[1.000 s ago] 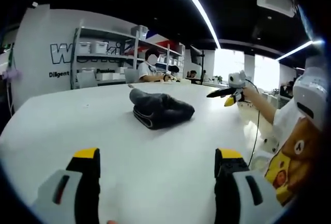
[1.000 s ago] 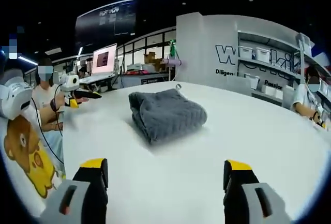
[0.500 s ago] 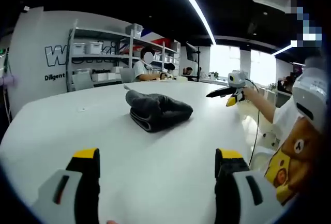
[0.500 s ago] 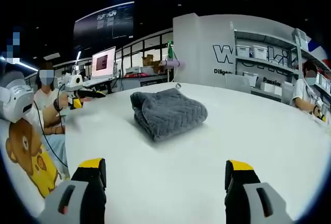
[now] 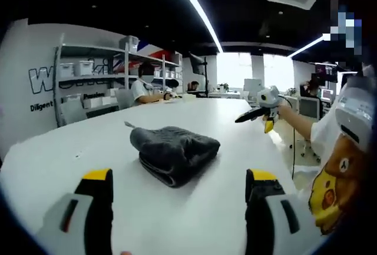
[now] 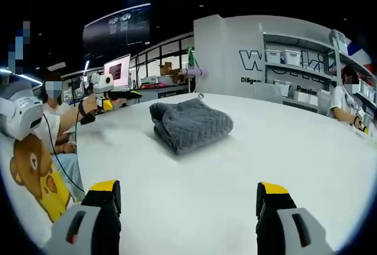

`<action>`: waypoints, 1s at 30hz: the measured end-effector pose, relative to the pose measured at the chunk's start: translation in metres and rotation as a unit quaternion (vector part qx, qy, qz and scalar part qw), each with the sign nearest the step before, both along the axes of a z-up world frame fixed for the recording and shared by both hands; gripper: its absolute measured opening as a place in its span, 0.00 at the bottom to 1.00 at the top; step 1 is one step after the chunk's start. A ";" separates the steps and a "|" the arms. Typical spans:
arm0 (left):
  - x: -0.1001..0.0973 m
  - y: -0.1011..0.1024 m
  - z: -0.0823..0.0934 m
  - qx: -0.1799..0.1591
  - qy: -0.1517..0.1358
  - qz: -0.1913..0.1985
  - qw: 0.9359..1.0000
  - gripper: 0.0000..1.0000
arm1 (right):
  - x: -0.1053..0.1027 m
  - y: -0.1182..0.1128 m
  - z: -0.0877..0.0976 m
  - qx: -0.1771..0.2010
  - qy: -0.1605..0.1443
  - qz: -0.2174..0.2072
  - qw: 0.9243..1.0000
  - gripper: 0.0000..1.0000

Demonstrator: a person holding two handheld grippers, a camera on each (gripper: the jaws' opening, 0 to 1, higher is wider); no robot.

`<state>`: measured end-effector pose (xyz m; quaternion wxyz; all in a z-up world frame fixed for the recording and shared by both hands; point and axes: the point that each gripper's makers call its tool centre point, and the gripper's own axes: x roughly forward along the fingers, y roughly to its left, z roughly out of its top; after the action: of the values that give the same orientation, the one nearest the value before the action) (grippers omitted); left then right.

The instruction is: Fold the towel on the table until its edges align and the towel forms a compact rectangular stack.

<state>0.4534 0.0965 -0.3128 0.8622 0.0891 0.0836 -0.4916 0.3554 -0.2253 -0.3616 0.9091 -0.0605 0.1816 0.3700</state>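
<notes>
- The grey towel (image 6: 189,125) lies folded into a thick, compact bundle on the white desk (image 6: 247,166), out toward the middle of it; in the left gripper view the towel (image 5: 174,154) shows its stacked layers along the near edge.
- Its top carries a quilted wave pattern, and a small loop sticks up from the far corner in the right gripper view.
- Nothing touches the towel; bare desk (image 5: 70,161) surrounds it on every side.
- The left tool (image 5: 179,178) hovers low over the near part of the desk, its two yellow-tipped jaws spread wide apart with nothing between them, well short of the towel.
- The right tool (image 6: 188,190) stands the same way: jaws wide apart, holding nothing, aimed at the towel from another side and well apart from it.
- In the left gripper view the right tool (image 5: 262,109) comes in from the right, held up above the desk edge in the person's hand (image 5: 285,111).
- In the right gripper view the left tool (image 6: 112,97) comes in from the left, raised in the same manner.
- The person wears a white shirt with a bear print (image 5: 330,190).
- Beyond the desk stand shelves with white bins (image 6: 294,60) against a lettered wall, a lit monitor (image 6: 116,70), and seated people (image 5: 144,87) at the far side.
</notes>
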 end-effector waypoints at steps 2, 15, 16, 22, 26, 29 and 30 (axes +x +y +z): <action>0.011 -0.010 0.000 0.002 -0.002 -0.012 1.000 0.98 | -0.001 -0.002 0.000 -0.004 0.001 -0.002 1.000 1.00; 0.068 -0.080 0.019 -0.049 0.001 -0.081 0.996 0.95 | -0.001 -0.004 0.002 -0.019 0.002 0.000 1.000 1.00; 0.074 -0.086 0.020 -0.053 -0.003 -0.087 0.995 0.95 | -0.001 -0.004 0.003 -0.019 0.002 0.001 1.000 1.00; 0.098 -0.113 0.026 -0.092 -0.004 -0.112 0.989 0.82 | -0.002 -0.004 0.005 -0.022 0.003 0.003 1.000 1.00; 0.113 -0.130 0.011 -0.067 -0.017 -0.127 0.989 0.72 | -0.002 -0.004 0.007 -0.022 0.003 0.003 1.000 1.00; 0.120 -0.136 0.000 -0.059 -0.015 -0.129 0.990 0.68 | -0.003 -0.004 0.008 -0.024 0.003 0.005 1.000 1.00; 0.119 -0.137 -0.003 -0.063 -0.010 -0.134 0.989 0.68 | -0.004 -0.004 0.008 -0.024 0.004 0.005 1.000 1.00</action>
<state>0.5725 -0.0408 -0.3159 0.7933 0.0495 0.0312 -0.6060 0.3516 -0.2288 -0.3539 0.9047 -0.0823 0.1934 0.3707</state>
